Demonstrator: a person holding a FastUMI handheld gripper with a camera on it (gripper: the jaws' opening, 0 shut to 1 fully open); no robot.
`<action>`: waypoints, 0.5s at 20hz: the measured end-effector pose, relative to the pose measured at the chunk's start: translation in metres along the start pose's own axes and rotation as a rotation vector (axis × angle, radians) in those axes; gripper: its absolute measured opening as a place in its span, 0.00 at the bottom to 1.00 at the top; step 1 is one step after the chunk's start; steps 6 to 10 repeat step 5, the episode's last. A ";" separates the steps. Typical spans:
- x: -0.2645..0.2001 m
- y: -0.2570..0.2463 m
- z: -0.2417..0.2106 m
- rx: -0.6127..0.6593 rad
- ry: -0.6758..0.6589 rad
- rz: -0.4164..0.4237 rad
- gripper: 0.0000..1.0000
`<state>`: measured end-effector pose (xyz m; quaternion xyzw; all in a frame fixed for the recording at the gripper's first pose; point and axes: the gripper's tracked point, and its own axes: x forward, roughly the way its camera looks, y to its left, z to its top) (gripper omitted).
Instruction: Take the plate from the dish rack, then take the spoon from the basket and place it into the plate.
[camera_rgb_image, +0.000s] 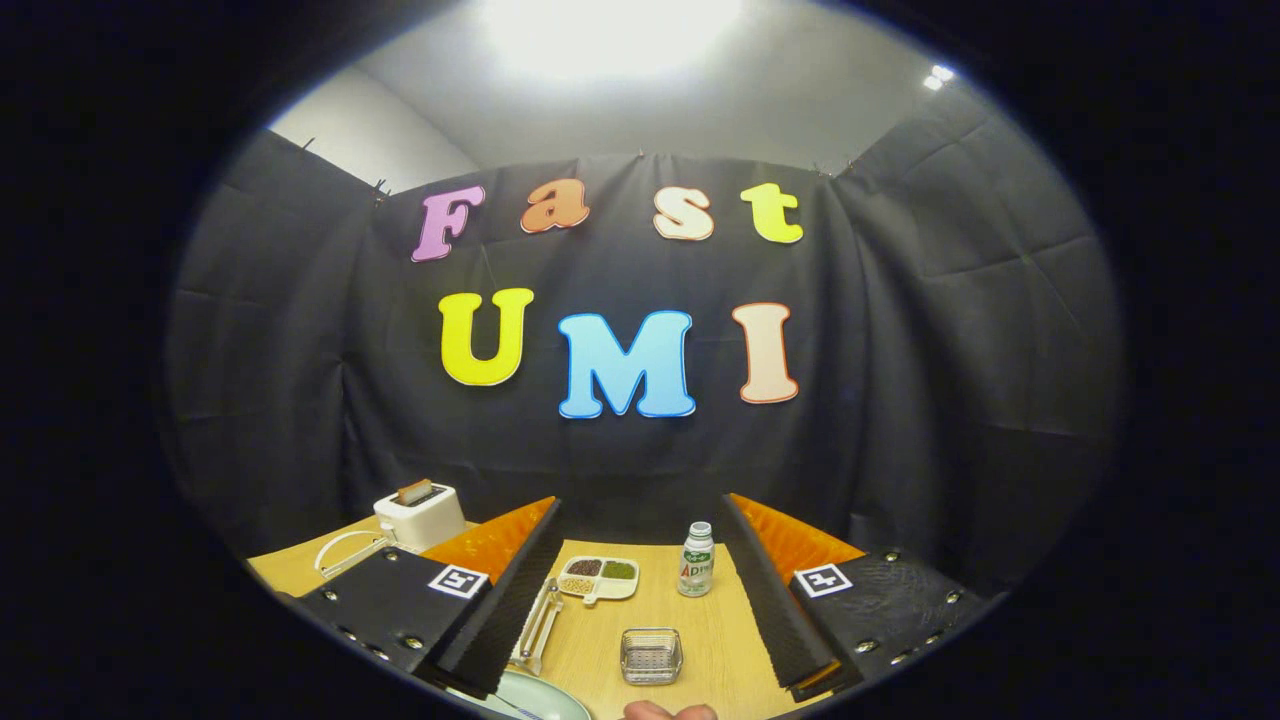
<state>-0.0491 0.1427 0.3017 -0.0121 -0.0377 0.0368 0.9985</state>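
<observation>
On the wooden table (700, 640) between my gripper's (640, 675) spread, empty fingers sit a small basket (651, 655), a divided dish (598, 577) of grains, and the plate (535, 698) nearest me.

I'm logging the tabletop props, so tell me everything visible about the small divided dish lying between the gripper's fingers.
The divided dish is a small, pale, glossy tray, seemingly plastic or ceramic, with rounded corners and a short tab toward the camera. It has three visible compartments: one holds dark brown grains, one green, one pale yellowish. It lies flat on the wooden table, apart from the bottle beside it and the open gripper, whose fingers touch nothing.
</observation>
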 end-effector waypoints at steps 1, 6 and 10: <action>-0.003 -0.001 0.000 0.003 -0.002 0.003 0.96; -0.002 -0.018 -0.007 0.015 -0.010 0.011 0.96; -0.002 -0.018 -0.007 0.015 -0.010 0.011 0.96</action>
